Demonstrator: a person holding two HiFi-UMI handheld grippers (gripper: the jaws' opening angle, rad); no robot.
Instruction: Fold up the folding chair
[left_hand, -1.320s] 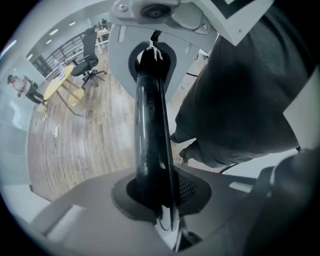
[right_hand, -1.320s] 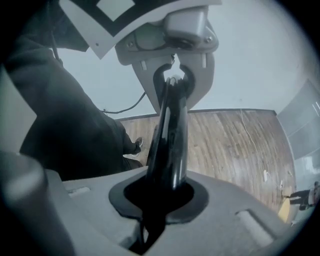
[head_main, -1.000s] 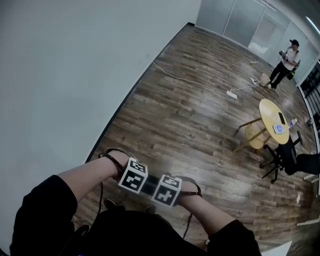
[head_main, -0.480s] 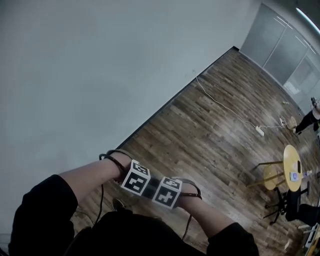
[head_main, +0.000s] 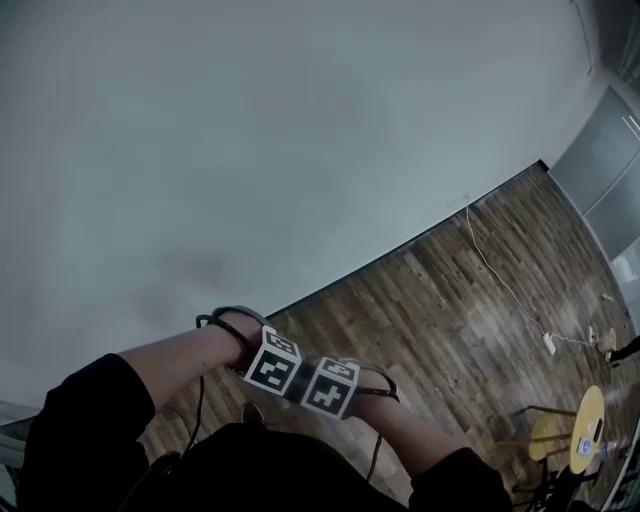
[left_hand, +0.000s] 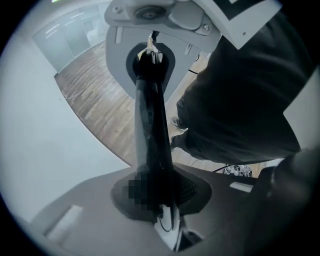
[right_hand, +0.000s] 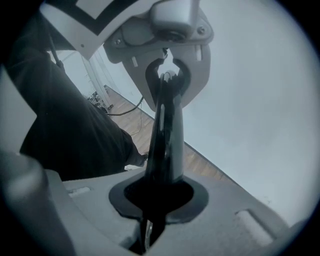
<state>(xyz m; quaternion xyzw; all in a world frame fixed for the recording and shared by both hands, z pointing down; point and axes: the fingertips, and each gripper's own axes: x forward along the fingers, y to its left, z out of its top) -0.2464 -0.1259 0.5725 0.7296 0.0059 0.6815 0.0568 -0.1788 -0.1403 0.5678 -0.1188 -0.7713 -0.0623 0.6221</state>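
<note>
No folding chair shows in any view. In the head view my left gripper's marker cube (head_main: 272, 362) and my right gripper's marker cube (head_main: 330, 387) sit side by side, close to the person's dark clothing; the jaws are hidden beneath them. In the left gripper view the left gripper (left_hand: 151, 55) has its black fingers (left_hand: 150, 125) lying together as one dark column, with nothing between them. The right gripper (right_hand: 167, 77) looks the same, its fingers (right_hand: 165, 135) pressed together and empty.
A white wall (head_main: 300, 150) fills most of the head view. Wood floor (head_main: 450, 300) runs along its foot, crossed by a white cable (head_main: 500, 280) with a power strip (head_main: 549, 343). A yellow round table (head_main: 585, 440) and a stool (head_main: 545, 435) stand at the bottom right.
The head view has swung toward the wall: floor, yellow table and the distant person slid right and down, the person now almost gone. Both grippers stay together against the body.
</note>
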